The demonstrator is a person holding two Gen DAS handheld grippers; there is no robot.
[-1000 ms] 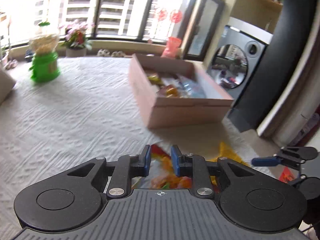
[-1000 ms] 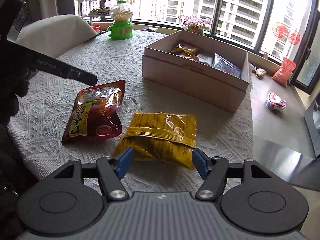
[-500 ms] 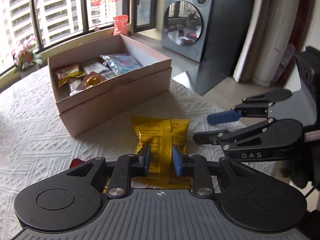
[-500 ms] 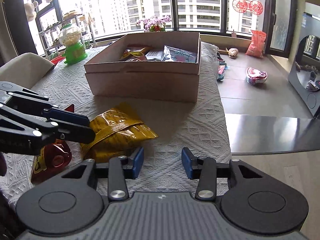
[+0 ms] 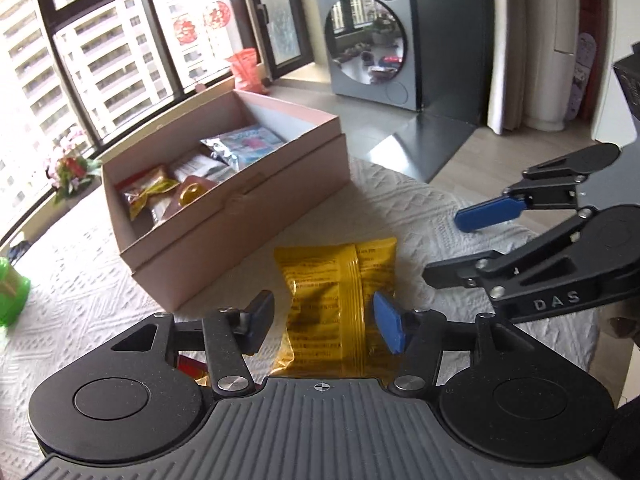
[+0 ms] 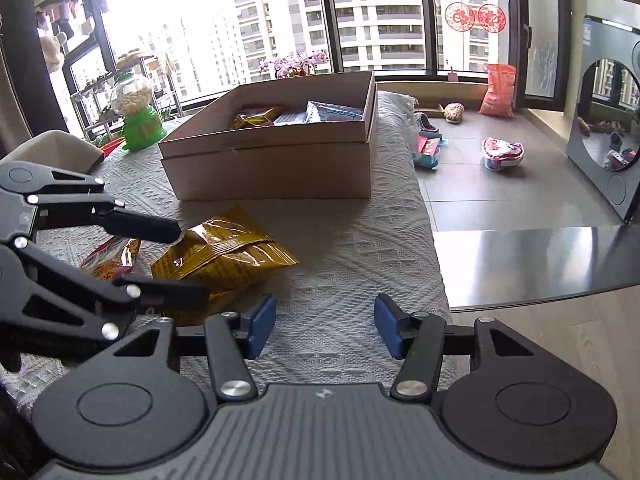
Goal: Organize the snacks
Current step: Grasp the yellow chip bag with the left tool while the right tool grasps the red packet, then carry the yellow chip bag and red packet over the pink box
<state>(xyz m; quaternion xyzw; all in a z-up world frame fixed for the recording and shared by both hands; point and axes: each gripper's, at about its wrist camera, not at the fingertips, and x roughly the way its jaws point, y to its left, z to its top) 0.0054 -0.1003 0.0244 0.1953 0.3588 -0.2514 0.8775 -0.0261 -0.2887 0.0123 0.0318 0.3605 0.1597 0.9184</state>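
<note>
the left gripper (image 5: 322, 326) points down at the table. its jaws have just been opening, and they stand wide apart. the yellow bag (image 5: 340, 300) lies flat on the white cloth (image 5: 100, 288) between the two fingers, but the pads do not press on it. one finger is on each side of the bag, with a little gap on both sides. so the left gripper holds nothing.

the right gripper (image 6: 325, 329) has also just been opening its jaws. they are partly open, over bare cloth. nothing is between them. in the right wrist view the yellow bag sits to the left of this gripper, near it but not touching.

a red bag (image 6: 112, 258) lies just beside the yellow bag, on its far left side in the right wrist view. the left gripper's arm hides part of it. in the left wrist view only a small red bit peeks out under the left finger.

the box (image 5: 240, 216) stands on the cloth just behind the yellow bag, close but apart. it is open on top. a few snack packs (image 5: 244, 146) lie inside it.

a green candy jar (image 6: 136, 114) stands far back on the cloth, to the left of the box.
</note>
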